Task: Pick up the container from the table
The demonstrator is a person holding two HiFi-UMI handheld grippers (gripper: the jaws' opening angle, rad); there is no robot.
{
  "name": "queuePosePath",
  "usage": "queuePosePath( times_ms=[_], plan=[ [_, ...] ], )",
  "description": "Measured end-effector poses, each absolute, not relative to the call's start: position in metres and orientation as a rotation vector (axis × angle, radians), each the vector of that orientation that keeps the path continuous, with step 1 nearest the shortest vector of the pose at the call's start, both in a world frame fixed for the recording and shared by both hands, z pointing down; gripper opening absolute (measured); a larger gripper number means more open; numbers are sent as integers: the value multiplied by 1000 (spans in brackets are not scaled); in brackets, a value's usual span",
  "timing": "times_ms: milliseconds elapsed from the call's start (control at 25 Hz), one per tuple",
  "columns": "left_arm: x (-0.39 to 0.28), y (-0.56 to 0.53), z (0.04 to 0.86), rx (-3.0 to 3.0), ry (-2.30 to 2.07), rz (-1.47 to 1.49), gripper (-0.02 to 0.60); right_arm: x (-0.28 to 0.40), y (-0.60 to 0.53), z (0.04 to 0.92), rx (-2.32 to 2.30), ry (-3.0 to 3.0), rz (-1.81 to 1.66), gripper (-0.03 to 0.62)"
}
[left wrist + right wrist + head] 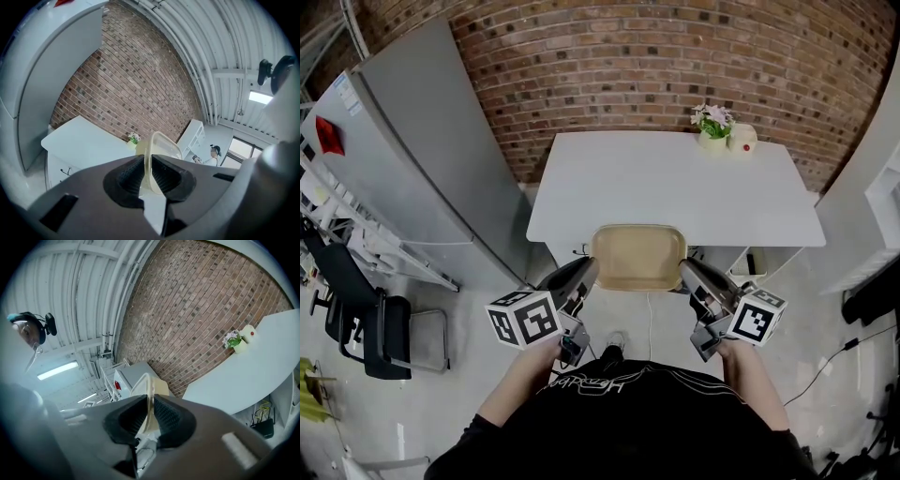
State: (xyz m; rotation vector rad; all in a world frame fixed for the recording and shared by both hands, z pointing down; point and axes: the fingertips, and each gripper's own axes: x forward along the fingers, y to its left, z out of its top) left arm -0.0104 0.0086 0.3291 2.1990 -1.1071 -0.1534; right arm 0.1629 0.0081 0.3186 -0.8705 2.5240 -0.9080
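Observation:
A beige, see-through plastic container (638,257) hangs in the air in front of the white table (666,187), clear of its near edge. My left gripper (589,270) is shut on the container's left rim, and my right gripper (686,270) is shut on its right rim. In the left gripper view the thin wall of the container (159,154) runs between the ribbed pads (132,176). The right gripper view shows the container's rim (149,397) pinched the same way between the dark pads (165,417).
A small flower pot (712,127) and a white object with a red dot (742,139) stand at the table's far right corner. A grey refrigerator (412,159) stands at the left, a black chair (366,319) at lower left, a brick wall behind.

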Motion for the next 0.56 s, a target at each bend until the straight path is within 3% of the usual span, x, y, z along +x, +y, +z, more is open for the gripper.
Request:
queuePosePath(
  times_ms=[560],
  plan=[
    [-3, 29, 313, 2234, -1106, -171, 52, 170, 28, 301, -840, 2528, -865, 48]
  ],
)
